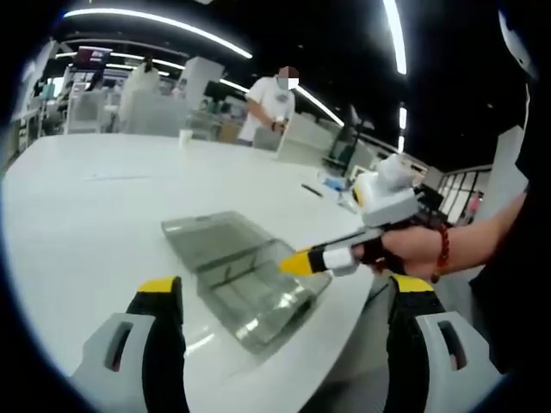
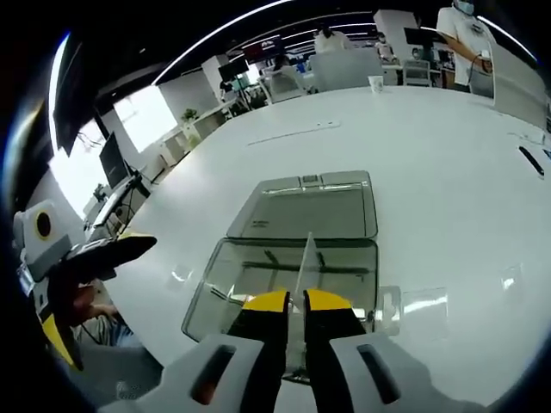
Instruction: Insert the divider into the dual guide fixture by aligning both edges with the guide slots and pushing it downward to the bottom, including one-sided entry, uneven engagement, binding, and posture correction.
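Pinching the clear divider (image 2: 306, 262) edgewise over the open transparent fixture (image 2: 258, 284), the right gripper (image 2: 295, 303) risks one-sided entry and binding, seemingly tilted; the left gripper (image 1: 284, 297) hangs spread, empty.

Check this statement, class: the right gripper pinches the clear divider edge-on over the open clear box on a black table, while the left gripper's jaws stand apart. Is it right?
One detail is wrong: the table is white, not black, as the right gripper view shows. The rest stands: the right gripper pinches the clear divider edge-on over the open clear box, and the left gripper has its jaws apart.
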{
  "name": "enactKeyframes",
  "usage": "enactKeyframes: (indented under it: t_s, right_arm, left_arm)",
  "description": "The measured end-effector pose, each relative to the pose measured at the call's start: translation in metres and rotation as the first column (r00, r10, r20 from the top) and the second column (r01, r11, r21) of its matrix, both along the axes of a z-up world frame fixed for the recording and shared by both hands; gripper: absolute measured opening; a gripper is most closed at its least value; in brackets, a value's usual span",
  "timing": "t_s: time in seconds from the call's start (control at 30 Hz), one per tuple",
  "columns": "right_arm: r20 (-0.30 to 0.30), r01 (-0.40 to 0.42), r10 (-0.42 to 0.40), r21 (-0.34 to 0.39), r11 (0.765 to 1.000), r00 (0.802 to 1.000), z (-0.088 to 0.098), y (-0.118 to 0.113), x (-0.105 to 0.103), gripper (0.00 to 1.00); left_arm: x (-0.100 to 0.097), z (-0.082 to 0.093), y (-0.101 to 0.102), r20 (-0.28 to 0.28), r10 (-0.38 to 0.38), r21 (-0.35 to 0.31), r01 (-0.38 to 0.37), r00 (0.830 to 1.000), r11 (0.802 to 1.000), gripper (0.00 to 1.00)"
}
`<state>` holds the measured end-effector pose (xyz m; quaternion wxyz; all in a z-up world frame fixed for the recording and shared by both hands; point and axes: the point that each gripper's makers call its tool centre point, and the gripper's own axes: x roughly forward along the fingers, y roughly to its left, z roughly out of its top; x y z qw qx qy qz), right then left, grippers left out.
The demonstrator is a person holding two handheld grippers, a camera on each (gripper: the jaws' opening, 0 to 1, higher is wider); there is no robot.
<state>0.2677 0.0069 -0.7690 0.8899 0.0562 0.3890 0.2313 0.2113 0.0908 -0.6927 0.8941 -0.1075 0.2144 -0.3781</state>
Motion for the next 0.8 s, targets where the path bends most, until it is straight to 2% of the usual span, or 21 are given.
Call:
enactKeyframes:
  t_s: [0.8]
  right_arm:
    - [-0.014, -0.021, 0.021, -0.017, 1.0, 1.0, -0.0095, -0.0003, -0.001, 0.02]
  left_arm:
    - [-0.0009, -0.0031, 0.0011, -0.01, 0.004, 0.018, -0.004, 1.0, 1.0, 0.96]
